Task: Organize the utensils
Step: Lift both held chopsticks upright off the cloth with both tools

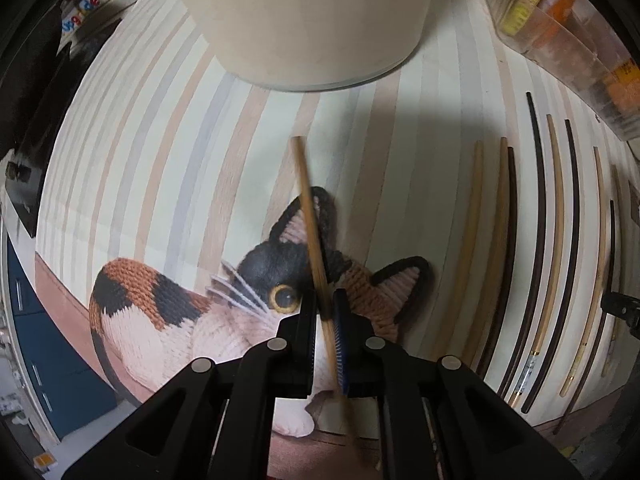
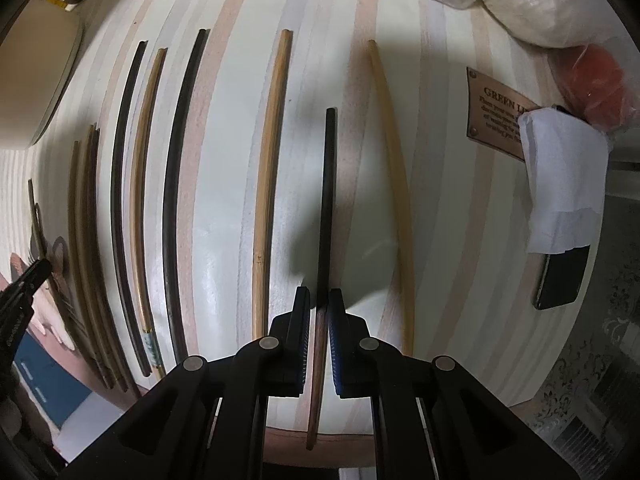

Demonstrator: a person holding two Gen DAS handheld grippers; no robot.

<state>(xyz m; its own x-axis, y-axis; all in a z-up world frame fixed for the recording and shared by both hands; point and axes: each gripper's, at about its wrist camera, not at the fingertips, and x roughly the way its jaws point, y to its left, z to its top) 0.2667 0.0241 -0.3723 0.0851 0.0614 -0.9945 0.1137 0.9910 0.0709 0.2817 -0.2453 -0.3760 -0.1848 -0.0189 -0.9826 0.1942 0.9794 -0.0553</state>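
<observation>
My left gripper [image 1: 324,300] is shut on a light wooden chopstick [image 1: 310,220], held above the striped mat with its tip pointing toward a large cream container [image 1: 304,20]. My right gripper [image 2: 319,300] is shut on a dark chopstick [image 2: 327,200], held over the mat between a light bamboo chopstick [image 2: 270,168] and a pale one [image 2: 390,168]. Several more dark and light chopsticks [image 2: 132,200] lie in a row to the left; they also show in the left wrist view [image 1: 536,240].
A knitted calico cat picture [image 1: 224,312] is on the striped mat [image 1: 160,160]. Clear food tubs [image 1: 568,40] stand at the back right. A brown label [image 2: 496,112], a white tissue over a black phone [image 2: 560,184] and bagged items [image 2: 592,76] sit at the right.
</observation>
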